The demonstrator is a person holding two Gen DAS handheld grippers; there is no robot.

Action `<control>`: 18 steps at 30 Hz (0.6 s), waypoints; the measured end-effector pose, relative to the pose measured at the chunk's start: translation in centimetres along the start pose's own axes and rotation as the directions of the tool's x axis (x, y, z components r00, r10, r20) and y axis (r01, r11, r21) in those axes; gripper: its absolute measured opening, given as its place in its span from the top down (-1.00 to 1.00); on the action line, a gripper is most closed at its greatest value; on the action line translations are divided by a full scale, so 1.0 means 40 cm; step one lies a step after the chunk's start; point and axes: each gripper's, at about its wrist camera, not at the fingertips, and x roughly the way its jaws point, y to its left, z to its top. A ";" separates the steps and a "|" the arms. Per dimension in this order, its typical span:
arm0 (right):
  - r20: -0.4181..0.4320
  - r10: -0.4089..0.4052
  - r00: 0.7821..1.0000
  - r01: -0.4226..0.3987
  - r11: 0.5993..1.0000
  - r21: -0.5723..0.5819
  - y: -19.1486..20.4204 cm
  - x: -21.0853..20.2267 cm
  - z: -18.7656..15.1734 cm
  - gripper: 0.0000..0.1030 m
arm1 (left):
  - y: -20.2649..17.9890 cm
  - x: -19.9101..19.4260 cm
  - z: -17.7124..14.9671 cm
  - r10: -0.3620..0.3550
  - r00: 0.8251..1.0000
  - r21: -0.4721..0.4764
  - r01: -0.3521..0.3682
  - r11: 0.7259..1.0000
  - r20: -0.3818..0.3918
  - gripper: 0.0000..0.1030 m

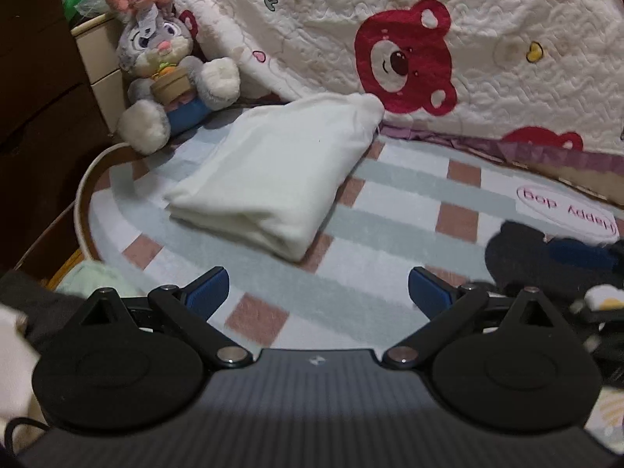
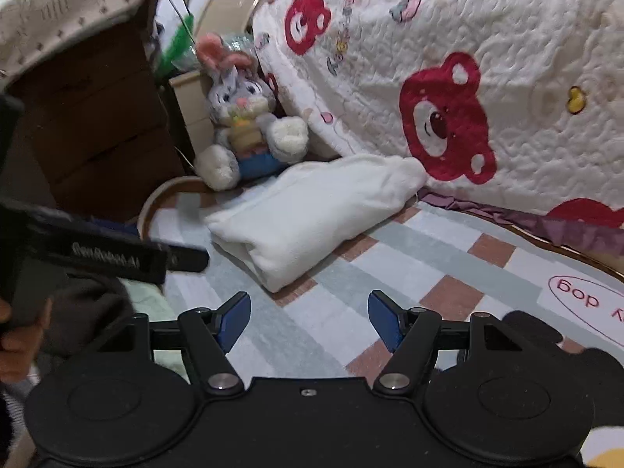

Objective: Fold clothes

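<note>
The white garment [image 1: 273, 179] lies folded on the rug [image 1: 390, 202]. Both hand-held grippers, left [image 1: 318, 292] and right [image 2: 310, 319], stand apart and empty; next, square the fold's near edge.

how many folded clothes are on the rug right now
1: a folded white garment on the checked rug, beside the plush rabbit. Other fabric at the frame edges is unclear.

Far left I see a plush bunny [image 1: 171, 66] sitting against my bear-print quilt [image 1: 429, 39], on the checked rug [image 1: 390, 202].
</note>
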 end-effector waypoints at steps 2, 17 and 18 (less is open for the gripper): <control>0.009 -0.045 0.999 0.045 0.999 0.011 -0.004 -0.048 -0.010 -0.39 | -0.021 -0.027 -0.025 0.021 1.000 0.016 -0.021 1.000 -0.005 -0.94; -0.052 -0.074 0.996 0.073 0.997 -0.011 0.050 -0.216 -0.073 -0.39 | -0.127 -0.206 -0.164 0.007 1.000 0.106 -0.008 0.994 0.010 -0.94; -0.054 -0.076 0.996 0.076 0.997 -0.020 0.058 -0.223 -0.074 -0.39 | -0.128 -0.210 -0.167 0.004 1.000 0.108 -0.004 0.994 0.006 -0.95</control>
